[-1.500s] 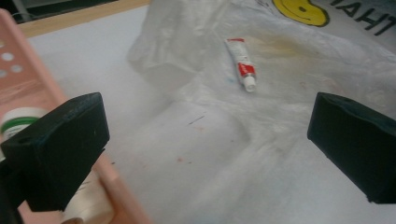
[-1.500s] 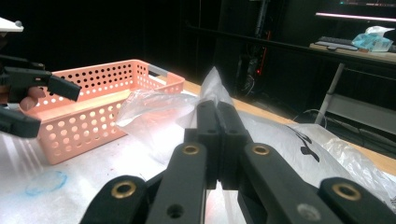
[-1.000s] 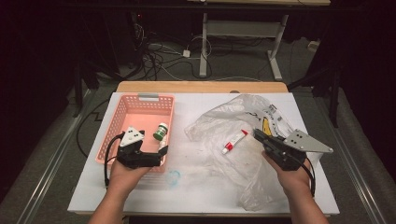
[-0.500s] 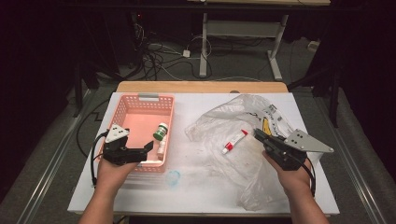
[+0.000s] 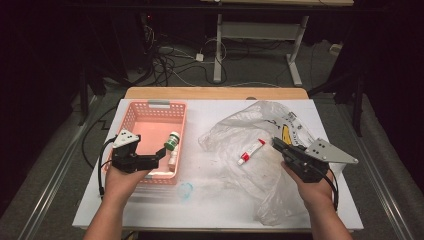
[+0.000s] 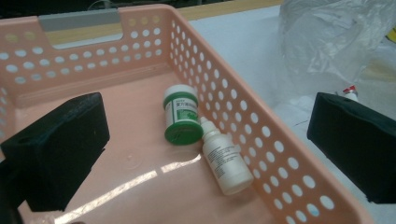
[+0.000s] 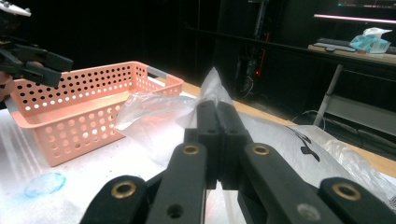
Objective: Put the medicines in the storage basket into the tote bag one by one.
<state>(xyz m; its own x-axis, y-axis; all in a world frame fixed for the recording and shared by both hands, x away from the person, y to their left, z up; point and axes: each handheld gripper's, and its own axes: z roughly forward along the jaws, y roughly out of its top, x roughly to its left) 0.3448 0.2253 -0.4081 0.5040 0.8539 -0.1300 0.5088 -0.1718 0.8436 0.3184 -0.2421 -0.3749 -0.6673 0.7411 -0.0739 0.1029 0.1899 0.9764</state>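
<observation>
Overhead, left tool (image 5: 161, 151) spread over pink basket (image 5: 131, 116); green-capped jar (image 5: 172, 140) at its 1 o'clock. Left gripper view: jar (image 6: 181, 120) between jaws, dropper bottle (image 6: 226, 162) touching. Right gripper view: right tool (image 7: 217, 122) pinching plastic bag (image 7: 154, 116).

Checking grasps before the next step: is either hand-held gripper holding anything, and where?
Right hand-held gripper pinches a fold of the plastic bag; left hand-held gripper holds nothing.

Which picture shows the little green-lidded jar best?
The left gripper view: the green-lidded jar lies close and sharp in the pink basket, touching a white bottle. The high view shows the jar small and far off. In the right gripper view the basket's wall hides it.
</observation>
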